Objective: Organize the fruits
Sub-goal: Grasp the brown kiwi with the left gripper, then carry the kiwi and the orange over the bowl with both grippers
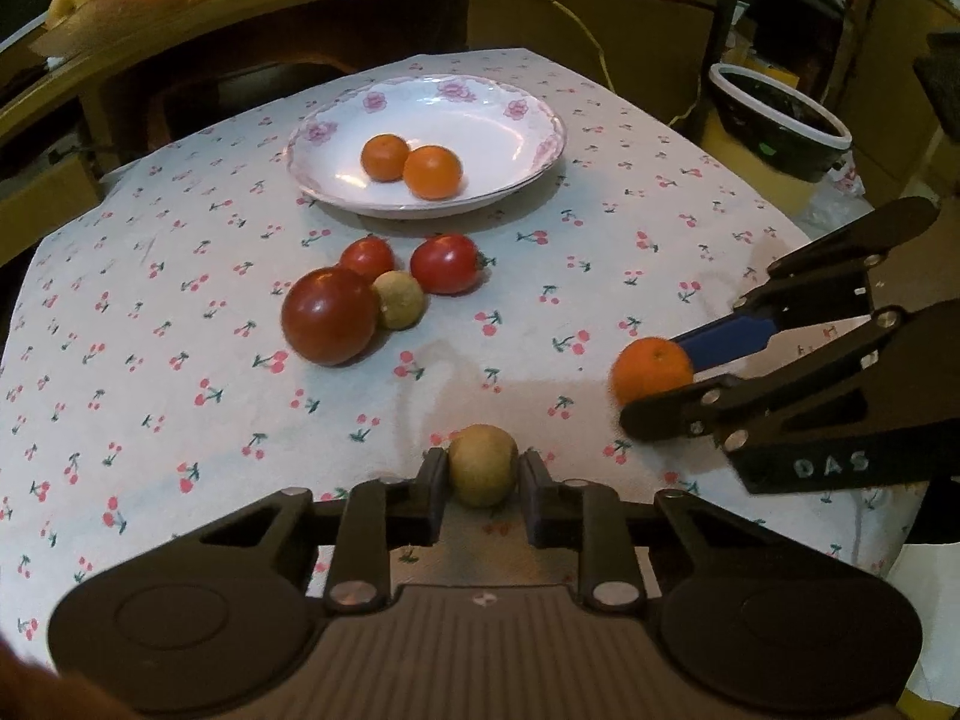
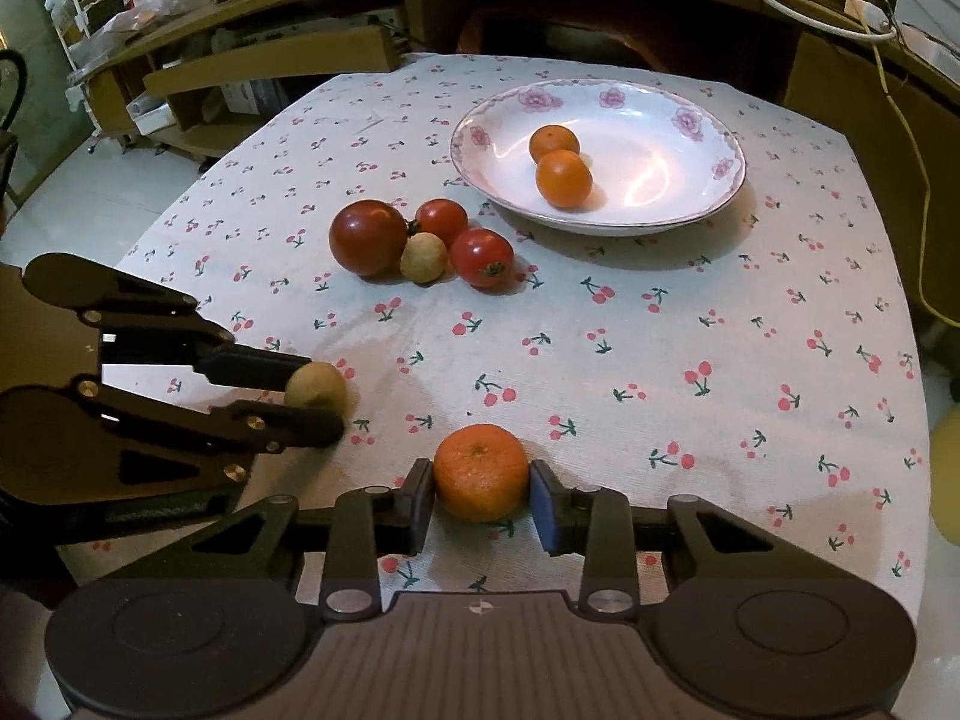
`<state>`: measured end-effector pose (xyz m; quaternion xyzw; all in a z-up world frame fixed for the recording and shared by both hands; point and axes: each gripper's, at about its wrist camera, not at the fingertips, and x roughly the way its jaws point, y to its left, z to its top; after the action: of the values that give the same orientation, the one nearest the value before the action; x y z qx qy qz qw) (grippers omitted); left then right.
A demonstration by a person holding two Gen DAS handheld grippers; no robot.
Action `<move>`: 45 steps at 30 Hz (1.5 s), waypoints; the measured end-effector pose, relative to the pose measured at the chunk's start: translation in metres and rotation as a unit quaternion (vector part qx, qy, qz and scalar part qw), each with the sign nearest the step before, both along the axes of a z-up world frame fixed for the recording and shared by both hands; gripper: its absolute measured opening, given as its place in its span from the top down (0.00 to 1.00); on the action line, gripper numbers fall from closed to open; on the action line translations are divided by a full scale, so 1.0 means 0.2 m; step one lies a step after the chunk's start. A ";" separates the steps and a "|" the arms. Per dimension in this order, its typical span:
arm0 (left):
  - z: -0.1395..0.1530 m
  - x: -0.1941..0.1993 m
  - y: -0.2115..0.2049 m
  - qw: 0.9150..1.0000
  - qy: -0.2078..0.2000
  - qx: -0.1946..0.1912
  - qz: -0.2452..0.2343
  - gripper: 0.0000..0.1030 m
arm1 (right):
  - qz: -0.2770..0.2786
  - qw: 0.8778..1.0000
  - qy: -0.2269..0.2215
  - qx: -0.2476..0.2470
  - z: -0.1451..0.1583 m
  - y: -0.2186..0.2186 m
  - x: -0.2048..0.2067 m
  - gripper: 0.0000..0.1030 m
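Left to right: the left gripper (image 1: 483, 474) has its fingers (image 1: 433, 480) pinching a small round tan-brown fruit (image 1: 483, 473) near the front of the counter (image 2: 690, 312), which wears a white cloth with a cherry print. The right wrist view shows the same fruit (image 2: 315, 387) squeezed between the dark fingers, low on the cloth; whether it's lifted yet is hard to say.

Further back, in the middle, is a cluster: one big dark-red tomato (image 1: 330, 316), two smaller red tomatoes (image 1: 447, 263), and a second small tan fruit (image 1: 399, 300) wedged in among them. Behind that sits the white shallow plate with pink flowers (image 1: 528, 102), already holding two small oranges (image 1: 432, 171).

On the right, the right gripper (image 2: 480, 495) has its fingers pinching a small orange mandarin (image 2: 480, 473), one blue pad and one black pressed to its sides.

What could go wrong: both fruits are round and held only at the fingertips, so a quick swing toward the plate could pop either one out and send it rolling off the counter. Both grippers heading to the plate together could collide. A mandarin dropped in carelessly might knock the two oranges around too.
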<state>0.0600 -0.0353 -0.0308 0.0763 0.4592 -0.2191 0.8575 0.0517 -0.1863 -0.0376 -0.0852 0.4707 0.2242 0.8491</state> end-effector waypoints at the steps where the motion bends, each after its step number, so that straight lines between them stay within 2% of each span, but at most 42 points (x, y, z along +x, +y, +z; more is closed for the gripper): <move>1: 0.00 0.00 -0.01 1.000 -0.001 -0.002 -0.002 0.70 | 0.001 1.000 0.001 0.002 0.00 0.00 0.00 0.66; 13: 0.14 0.17 -0.02 0.999 -0.038 -0.024 0.016 0.70 | -0.020 0.999 -0.026 0.034 0.11 -0.02 0.10 0.66; 21: 0.21 0.34 -0.03 0.997 -0.074 -0.013 0.025 0.70 | -0.046 0.997 -0.049 0.049 0.18 -0.04 0.25 0.66; 31: 0.18 0.52 -0.06 0.996 -0.087 0.006 0.034 0.71 | -0.074 0.994 -0.064 0.042 0.18 -0.03 0.42 0.65; 45: 0.12 0.64 -0.04 0.996 -0.073 0.002 0.051 0.71 | -0.073 0.995 -0.061 0.039 0.13 -0.02 0.56 0.65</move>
<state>0.1879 -0.0433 -0.0072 0.0707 0.3996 -0.1682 0.8984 0.1641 -0.1900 -0.0114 -0.0313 0.4137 0.1740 0.8931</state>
